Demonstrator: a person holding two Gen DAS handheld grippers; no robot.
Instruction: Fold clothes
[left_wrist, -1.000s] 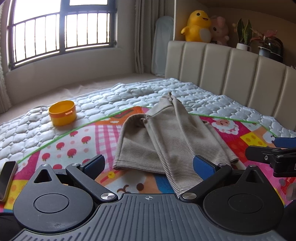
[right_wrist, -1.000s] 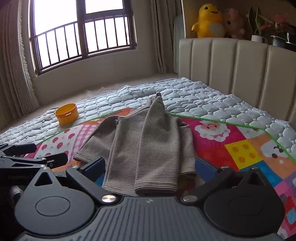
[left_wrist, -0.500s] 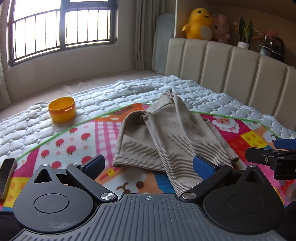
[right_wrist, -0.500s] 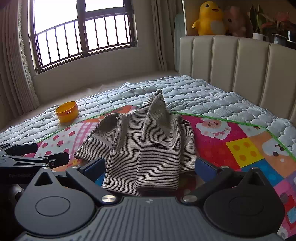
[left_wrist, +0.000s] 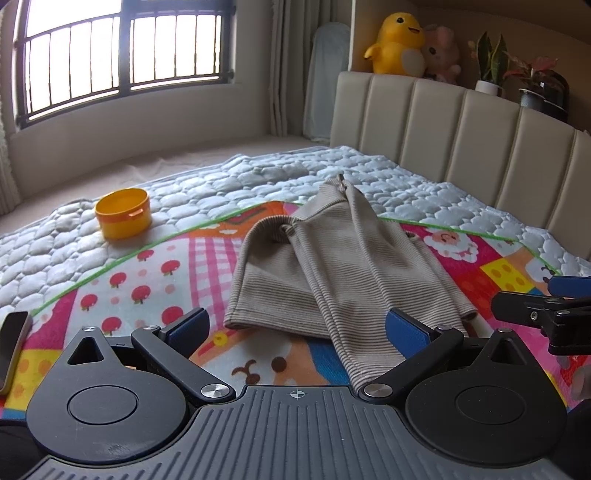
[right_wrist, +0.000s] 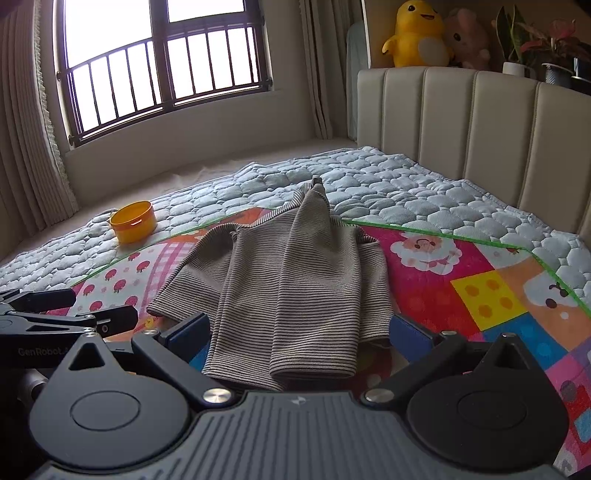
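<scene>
Both spread wide, gripping nothing: left hand-held gripper (left_wrist: 295, 328), right hand-held gripper (right_wrist: 299, 332). Striped garment (right_wrist: 291, 280) on play mat (right_wrist: 480, 295), just ahead. Orange tub (left_wrist: 123, 212) far left, contents hidden. Phone (left_wrist: 13, 347) only in left view.

Daylight pours in through the barred window (right_wrist: 166, 70) at the far left, and its panes are blown out to plain white in both views. The room is evenly bright, the right wrist view a little darker and more contrasty. Shadows on the quilt (left_wrist: 236, 181) are soft and short. Fisheye bending curves the window bars and the headboard (left_wrist: 461, 129) near the edges. Focus is sharp throughout, with no motion blur.
</scene>
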